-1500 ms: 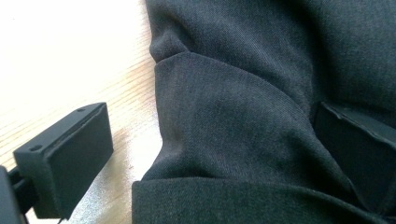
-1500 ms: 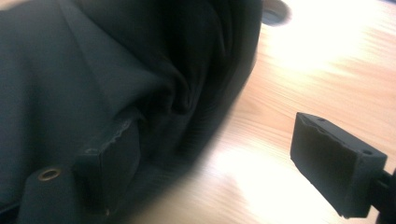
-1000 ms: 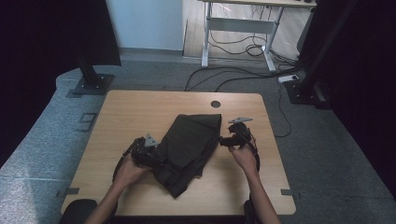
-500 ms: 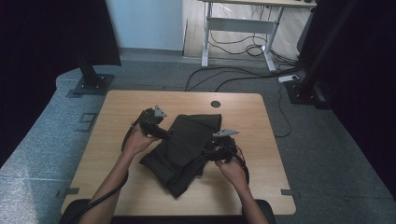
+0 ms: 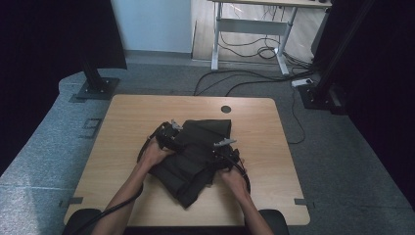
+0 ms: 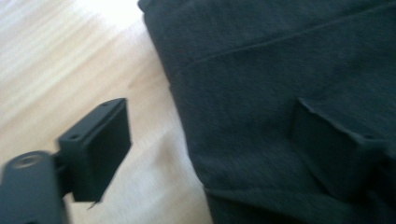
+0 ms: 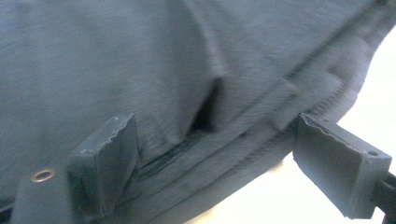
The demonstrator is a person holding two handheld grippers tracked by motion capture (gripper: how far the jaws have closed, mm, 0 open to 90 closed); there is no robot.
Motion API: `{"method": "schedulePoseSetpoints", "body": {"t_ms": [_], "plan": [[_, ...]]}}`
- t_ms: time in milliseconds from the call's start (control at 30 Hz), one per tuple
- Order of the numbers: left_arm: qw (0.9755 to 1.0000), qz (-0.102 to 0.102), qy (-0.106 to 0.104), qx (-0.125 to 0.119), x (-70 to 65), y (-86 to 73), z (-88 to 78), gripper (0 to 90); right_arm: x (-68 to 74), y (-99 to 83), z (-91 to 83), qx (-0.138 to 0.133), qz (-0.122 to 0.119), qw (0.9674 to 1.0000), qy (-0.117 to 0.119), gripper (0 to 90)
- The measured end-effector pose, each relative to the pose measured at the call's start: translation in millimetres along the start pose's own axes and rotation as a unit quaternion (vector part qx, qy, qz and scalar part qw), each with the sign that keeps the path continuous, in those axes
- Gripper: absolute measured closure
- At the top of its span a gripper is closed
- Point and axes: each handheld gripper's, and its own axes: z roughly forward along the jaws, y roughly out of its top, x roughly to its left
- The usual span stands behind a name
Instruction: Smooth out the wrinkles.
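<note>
High view: a dark folded garment, seemingly trousers, lies crumpled in the middle of the wooden worktop. The left gripper sits at the garment's far left edge; the right gripper rests on its right side, nearer the person. Both hands come in from the bottom edge.

Left gripper view: the jaws stand apart, though they have just been closing somewhat. One jaw hangs over bare worktop; the other lies over the garment. The cloth's hemmed edge runs between the jaws, not pinched. The left gripper is blurred.

Right gripper view: the jaws of the right gripper stand apart. Layered folds and a stitched seam of the garment lie between them; one jaw sits against the cloth, the other is off its edge over the pale worktop. The pads do not squeeze the fabric.
</note>
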Motion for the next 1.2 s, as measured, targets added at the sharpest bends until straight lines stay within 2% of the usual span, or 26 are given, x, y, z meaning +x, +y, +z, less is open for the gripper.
{"method": "schedulePoseSetpoints", "body": {"t_ms": [200, 367, 433, 500, 600, 667, 700, 767, 900, 967, 1000, 1100, 1200], "plan": [[0.9998, 0.003, -0.012, 0.017, -11.6, -19.3, -20.3, 14.7, -14.3, 14.6, 12.8, 0.005, -0.001, 1.0, -0.004, 13.5], [0.9998, 0.016, -0.006, 0.005, -37.5, -38.5, -41.2, 14.7, -23.7, 31.4, 29.0, 0.004, 0.005, 0.9999, 0.011, 13.5], [0.9994, 0.033, -0.009, -0.005, -41.5, -40.1, -49.3, 14.6, -21.8, 38.5, 32.1, 0.009, -0.006, 0.9998, 0.016, 14.6], [0.999, 0.038, -0.009, -0.023, -35.5, -37.6, -57.1, 13.4, -19.9, 43.7, 25.6, 0.01, -0.02, 0.9997, 0.014, 15.5], [0.9989, 0.005, 0.002, -0.046, -8.7, -27.7, -65.4, 13.1, -21.8, 47.9, 3.4, -0.012, -0.019, 0.9996, 0.014, 15.6], [0.9985, -0.014, 0.011, -0.052, 11.9, -19.1, -62.7, 13.0, -22.8, 48.4, -16.7, -0.025, -0.02, 0.9994, 0.008, 15.8], [0.9985, -0.019, 0.013, -0.051, 17.6, -16.5, -60.0, 13.0, -22.3, 46.9, -29.1, -0.031, -0.018, 0.9994, 0.005, 15.8], [0.9987, -0.021, 0.019, -0.044, 28.4, -9.9, -49.3, 12.4, -19.8, 41.4, -46.6, -0.037, -0.015, 0.9991, 0.014, 15.7], [0.9996, -0.013, 0.024, -0.012, 37.5, -2.5, -20.4, 11.4, -7.5, 24.2, -68.2, -0.029, -0.025, 0.9989, 0.026, 15.3], [0.9995, -0.025, 0.019, 0.003, 40.2, -4.6, -7.1, 9.6, 2.4, 12.2, -73.4, -0.016, -0.032, 0.9987, 0.036, 14.6], [0.9992, -0.038, 0.013, 0.004, 41.3, -7.5, -2.6, 9.4, 6.0, 8.4, -73.8, -0.014, -0.033, 0.9986, 0.038, 14.4], [0.9974, -0.072, 0.001, -0.002, 43.2, -15.4, -1.7, 11.2, 17.7, -5.7, -66.1, 0.006, -0.034, 0.9984, 0.044, 14.0], [0.9971, -0.076, 0.005, 0.005, 42.8, -22.2, -6.4, 11.3, 21.0, -16.1, -47.3, 0.035, -0.026, 0.9986, 0.03, 14.1]]}}
